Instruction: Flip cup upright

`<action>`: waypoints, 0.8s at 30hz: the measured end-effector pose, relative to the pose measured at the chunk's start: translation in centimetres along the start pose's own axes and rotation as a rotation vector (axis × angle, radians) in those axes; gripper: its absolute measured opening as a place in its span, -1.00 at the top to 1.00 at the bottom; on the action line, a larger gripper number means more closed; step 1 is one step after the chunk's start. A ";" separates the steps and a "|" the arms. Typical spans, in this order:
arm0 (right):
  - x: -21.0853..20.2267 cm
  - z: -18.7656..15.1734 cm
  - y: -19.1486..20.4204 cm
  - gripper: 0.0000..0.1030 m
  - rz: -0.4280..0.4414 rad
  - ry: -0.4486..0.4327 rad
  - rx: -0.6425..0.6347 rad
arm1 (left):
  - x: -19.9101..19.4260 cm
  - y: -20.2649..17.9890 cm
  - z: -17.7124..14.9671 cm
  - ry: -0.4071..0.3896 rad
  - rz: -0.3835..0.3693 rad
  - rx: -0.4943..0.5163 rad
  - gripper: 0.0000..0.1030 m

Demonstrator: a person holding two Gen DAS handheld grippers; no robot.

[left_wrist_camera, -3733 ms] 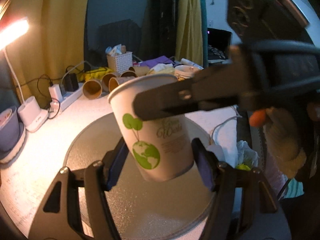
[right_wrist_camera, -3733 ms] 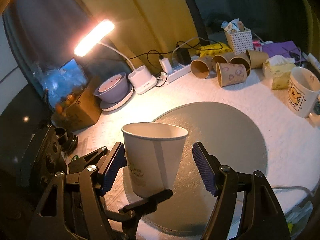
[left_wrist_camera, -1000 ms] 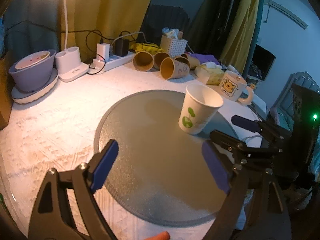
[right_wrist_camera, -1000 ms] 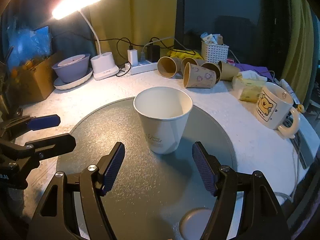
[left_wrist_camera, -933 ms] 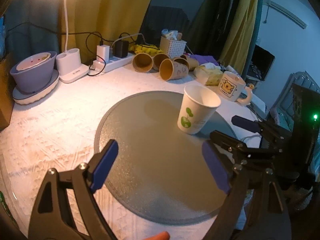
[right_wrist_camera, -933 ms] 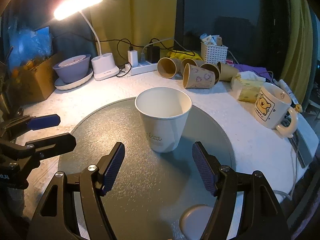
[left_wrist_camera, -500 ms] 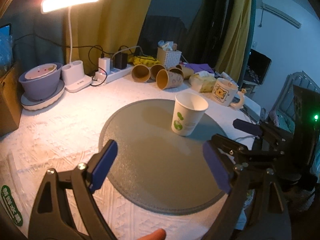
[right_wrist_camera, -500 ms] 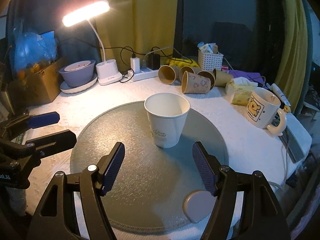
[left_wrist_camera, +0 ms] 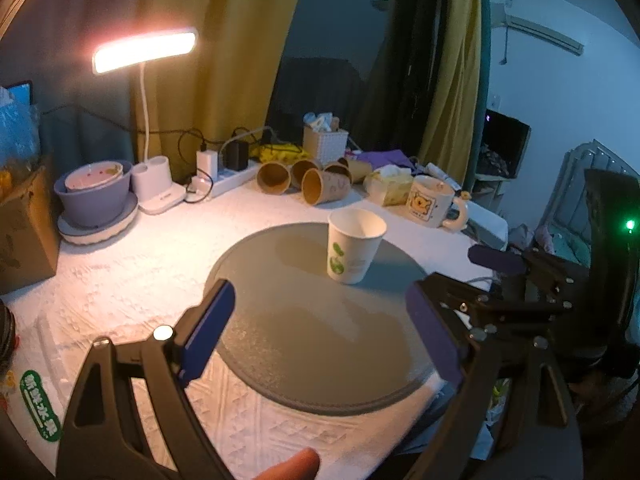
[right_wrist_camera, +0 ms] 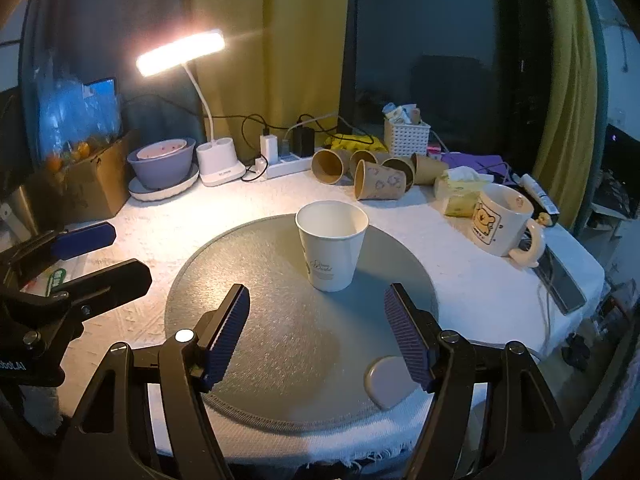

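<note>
A white paper cup [left_wrist_camera: 354, 246] with a green globe print stands upright, mouth up, on the round grey mat [left_wrist_camera: 304, 336]. It also shows in the right wrist view [right_wrist_camera: 332, 244] on the mat [right_wrist_camera: 280, 344]. My left gripper [left_wrist_camera: 320, 330] is open and empty, well back from the cup. My right gripper [right_wrist_camera: 318, 332] is open and empty, a short way in front of the cup. Each gripper shows at the edge of the other's view.
Several brown paper cups [right_wrist_camera: 378, 178] lie on their sides at the back. A bear mug [right_wrist_camera: 500, 218], tissue pack [right_wrist_camera: 460, 188], white basket [right_wrist_camera: 406, 138], power strip [right_wrist_camera: 286, 166], lit desk lamp [right_wrist_camera: 180, 52], purple bowl [right_wrist_camera: 162, 164] and cardboard box [right_wrist_camera: 80, 188] ring the mat. A phone [right_wrist_camera: 560, 276] lies at the right edge.
Both grippers have drawn back from the cup and risen, so the cup looks smaller. The cup stands still on the mat, released since 3.7 s ago.
</note>
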State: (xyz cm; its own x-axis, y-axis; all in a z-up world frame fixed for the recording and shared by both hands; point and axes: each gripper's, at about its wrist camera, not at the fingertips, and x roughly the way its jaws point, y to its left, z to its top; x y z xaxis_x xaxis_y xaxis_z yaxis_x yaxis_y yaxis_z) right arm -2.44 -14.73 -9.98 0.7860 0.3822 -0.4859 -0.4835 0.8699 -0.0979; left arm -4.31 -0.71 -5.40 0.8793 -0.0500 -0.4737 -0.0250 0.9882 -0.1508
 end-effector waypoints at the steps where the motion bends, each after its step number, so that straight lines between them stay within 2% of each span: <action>1: -0.3 0.0 0.0 -0.42 -0.003 -0.002 0.001 | -0.3 -0.1 0.1 -0.007 0.001 0.002 -0.72; 12: -4.7 0.7 0.7 -0.42 -0.030 -0.052 0.005 | -4.1 -1.3 1.2 -0.103 0.024 0.032 -0.72; 24: -8.4 1.6 0.5 -0.42 -0.056 -0.103 0.028 | -6.7 -2.6 2.3 -0.174 0.018 0.059 -0.72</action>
State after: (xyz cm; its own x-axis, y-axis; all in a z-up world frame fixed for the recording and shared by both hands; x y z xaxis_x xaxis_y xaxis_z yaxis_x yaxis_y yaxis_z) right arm -8.67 -17.01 -4.57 0.8477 0.3611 -0.3885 -0.4274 0.8988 -0.0972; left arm -9.08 -2.59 0.20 0.9480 -0.0118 -0.3180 -0.0179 0.9957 -0.0905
